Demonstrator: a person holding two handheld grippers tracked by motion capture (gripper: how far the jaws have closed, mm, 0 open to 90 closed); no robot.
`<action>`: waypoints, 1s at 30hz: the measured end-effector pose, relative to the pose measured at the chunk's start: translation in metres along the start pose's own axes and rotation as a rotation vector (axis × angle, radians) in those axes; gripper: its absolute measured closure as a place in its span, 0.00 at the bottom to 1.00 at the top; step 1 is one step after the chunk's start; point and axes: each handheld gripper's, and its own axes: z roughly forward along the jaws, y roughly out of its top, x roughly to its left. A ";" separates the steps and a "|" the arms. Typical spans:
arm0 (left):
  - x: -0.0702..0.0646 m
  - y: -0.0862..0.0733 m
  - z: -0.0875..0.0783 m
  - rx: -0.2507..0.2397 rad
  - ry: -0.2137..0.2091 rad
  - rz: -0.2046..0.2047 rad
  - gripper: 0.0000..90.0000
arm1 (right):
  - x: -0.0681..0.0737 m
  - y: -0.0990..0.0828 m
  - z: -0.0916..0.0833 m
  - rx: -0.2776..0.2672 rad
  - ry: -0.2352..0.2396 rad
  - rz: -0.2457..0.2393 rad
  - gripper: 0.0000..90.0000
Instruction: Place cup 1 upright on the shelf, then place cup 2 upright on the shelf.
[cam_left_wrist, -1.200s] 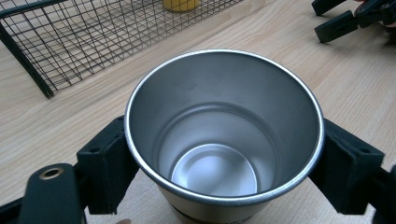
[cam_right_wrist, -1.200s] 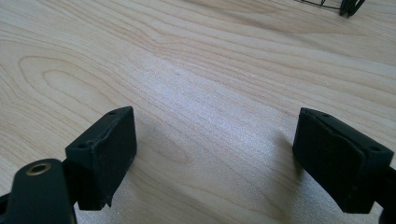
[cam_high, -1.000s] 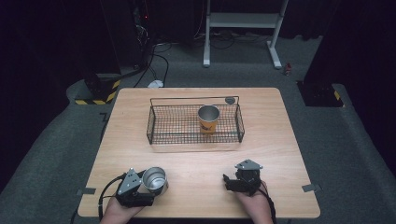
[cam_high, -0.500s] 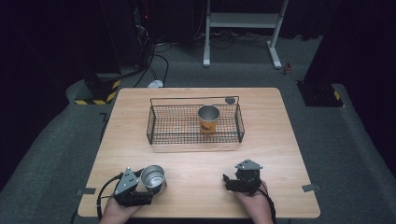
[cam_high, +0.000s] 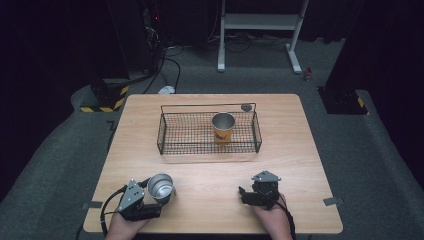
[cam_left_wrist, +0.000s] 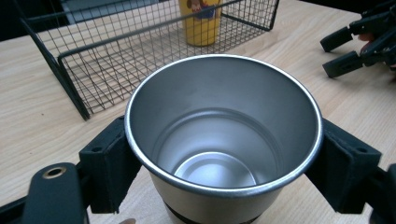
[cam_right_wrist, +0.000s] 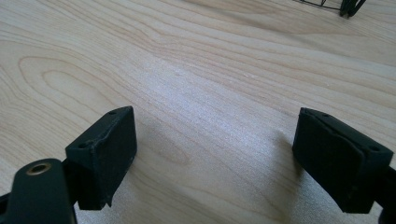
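Left hand-held gripper (cam_high: 159, 194) is clamped on the steel cup (cam_high: 160, 186), one pad (cam_left_wrist: 109, 163) on each side of the wall just under the rim. Cup stands upright and empty at the near left of the table (cam_high: 210, 172); whether its base is on the wood or just off it cannot be told. Right hand-held gripper (cam_high: 243, 195) rests at the near right, jaws wide with nothing between them.

Step in hand, as judged: grasp is made, lift not yet begun. Wire basket (cam_high: 208, 149) sits mid-table with a yellow cup (cam_high: 223, 128) upright in its right part.

Next move likely calls for a straight lift, clearing the basket's near wall, then lowering into the free left part.
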 end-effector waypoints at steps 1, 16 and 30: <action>0.000 0.000 0.000 -0.003 0.002 -0.002 0.21 | 0.000 0.000 0.000 -0.001 0.000 -0.003 0.15; -0.002 0.011 -0.001 -0.050 0.032 -0.007 0.21 | 0.000 0.000 0.000 -0.001 -0.001 -0.003 0.16; 0.003 0.026 0.009 -0.062 0.048 -0.045 0.21 | 0.001 -0.001 -0.001 -0.001 -0.003 0.003 0.16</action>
